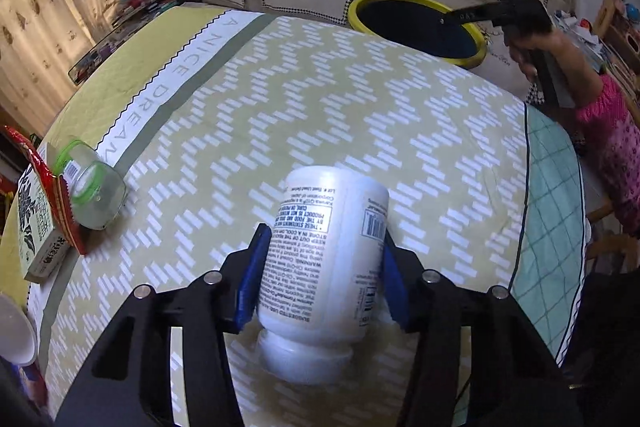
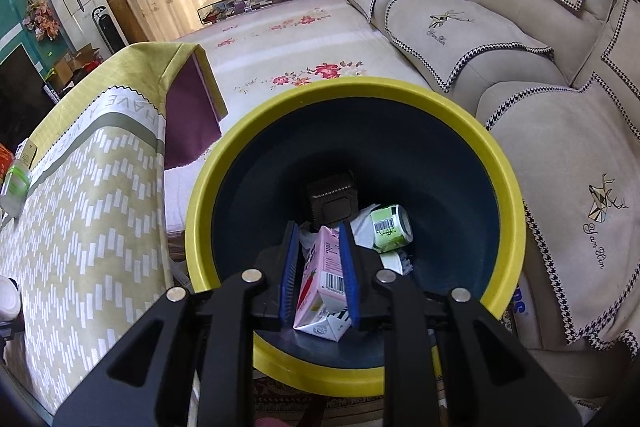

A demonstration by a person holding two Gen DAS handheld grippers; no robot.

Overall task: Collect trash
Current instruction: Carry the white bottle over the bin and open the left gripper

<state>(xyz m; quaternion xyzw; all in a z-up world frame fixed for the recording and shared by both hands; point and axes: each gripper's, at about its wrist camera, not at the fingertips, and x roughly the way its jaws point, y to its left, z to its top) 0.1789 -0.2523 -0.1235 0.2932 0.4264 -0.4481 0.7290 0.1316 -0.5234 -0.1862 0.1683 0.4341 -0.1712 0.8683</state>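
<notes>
My left gripper (image 1: pixel 322 247) is shut on a white pill bottle (image 1: pixel 324 259), cap toward the camera, held just above the patterned tablecloth (image 1: pixel 360 115). My right gripper (image 2: pixel 319 245) is shut on a pink milk carton (image 2: pixel 324 283) and holds it over the mouth of the yellow-rimmed dark bin (image 2: pixel 508 195). A green can (image 2: pixel 390 229), a dark square tray (image 2: pixel 331 199) and white scraps lie in the bin. The bin (image 1: pixel 358 13) also shows beyond the table's far edge in the left wrist view, with the right gripper's arm above it.
A clear jar with a green lid (image 1: pixel 90 187), a red packet (image 1: pixel 60 195) and a tea box (image 1: pixel 36 223) lie at the table's left edge. A white cup (image 1: pixel 14 331) is at bottom left. A beige sofa (image 2: pixel 520 39) stands behind the bin.
</notes>
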